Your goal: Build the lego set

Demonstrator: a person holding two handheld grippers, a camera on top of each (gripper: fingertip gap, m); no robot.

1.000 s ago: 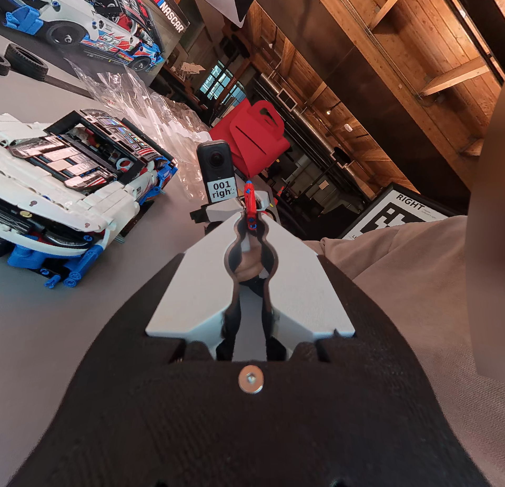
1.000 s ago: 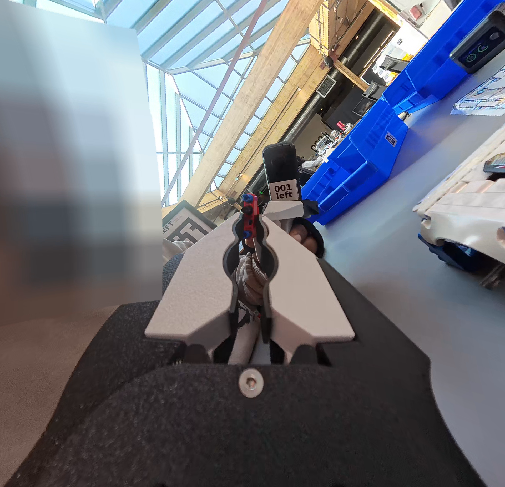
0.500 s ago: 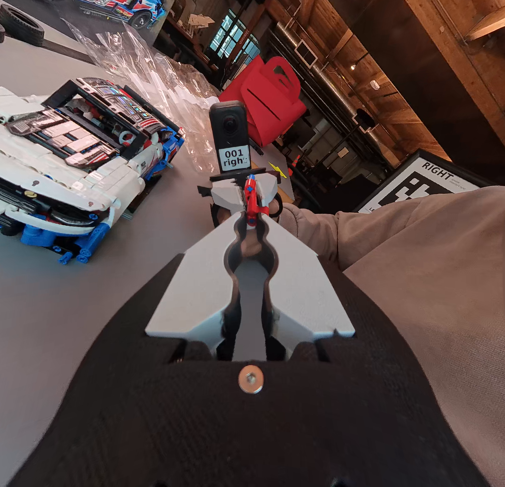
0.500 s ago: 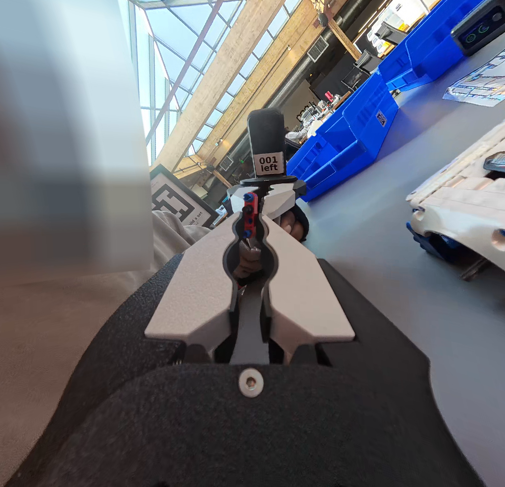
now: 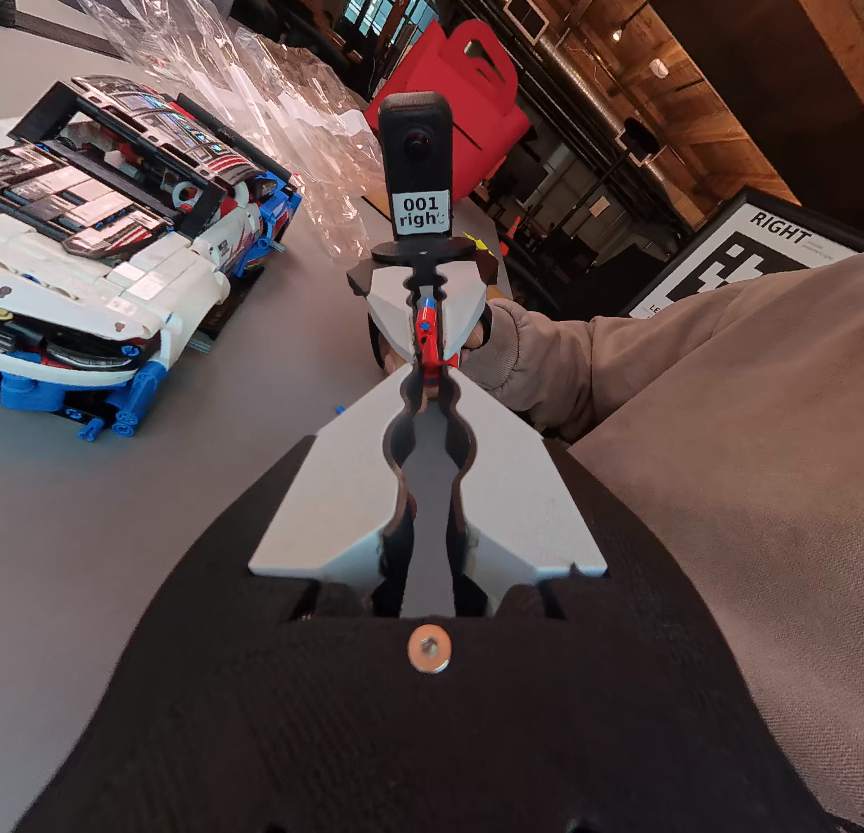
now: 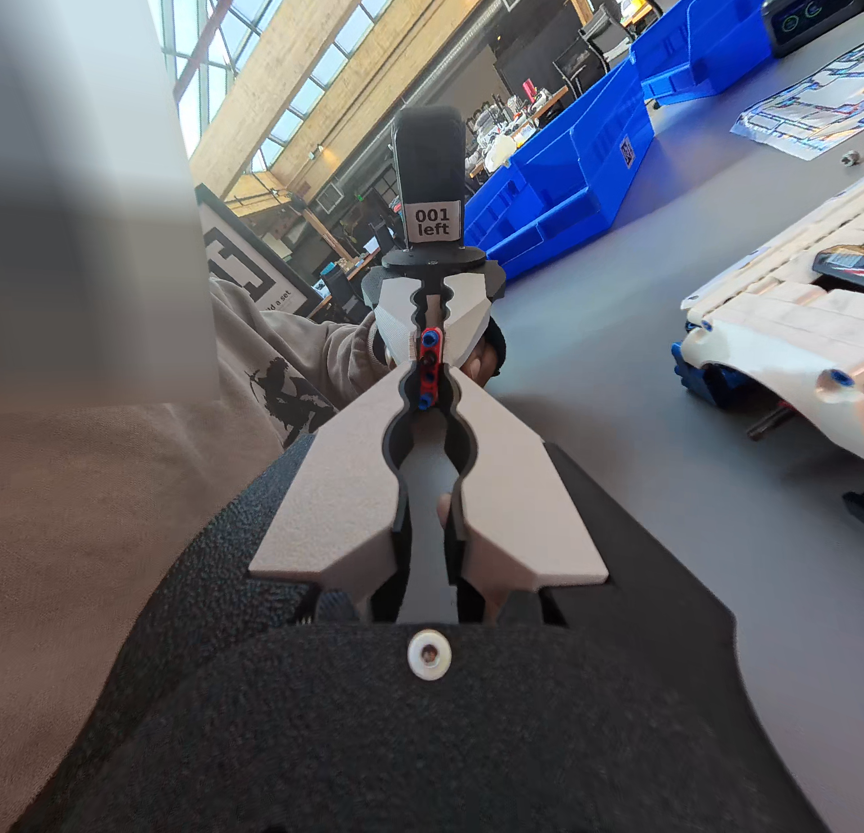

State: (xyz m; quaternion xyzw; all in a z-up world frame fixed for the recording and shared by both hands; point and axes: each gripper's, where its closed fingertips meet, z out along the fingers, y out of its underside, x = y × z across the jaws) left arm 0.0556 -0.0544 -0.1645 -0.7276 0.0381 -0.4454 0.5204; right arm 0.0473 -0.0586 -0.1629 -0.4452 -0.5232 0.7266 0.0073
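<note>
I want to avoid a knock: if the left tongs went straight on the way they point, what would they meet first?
Most likely the right tongs, which face them head-on. Both sets of tongs are shut on the same small red piece, so the left tongs have almost no free way; the exact gap is hard to judge.

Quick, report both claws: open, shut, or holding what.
Left claw: shut on one end of the red lego beam.
Right claw: shut on the same beam's other end.

Left gripper [image 5: 428,380] and right gripper [image 6: 428,380] tip to tip, fingers pinched together
</note>
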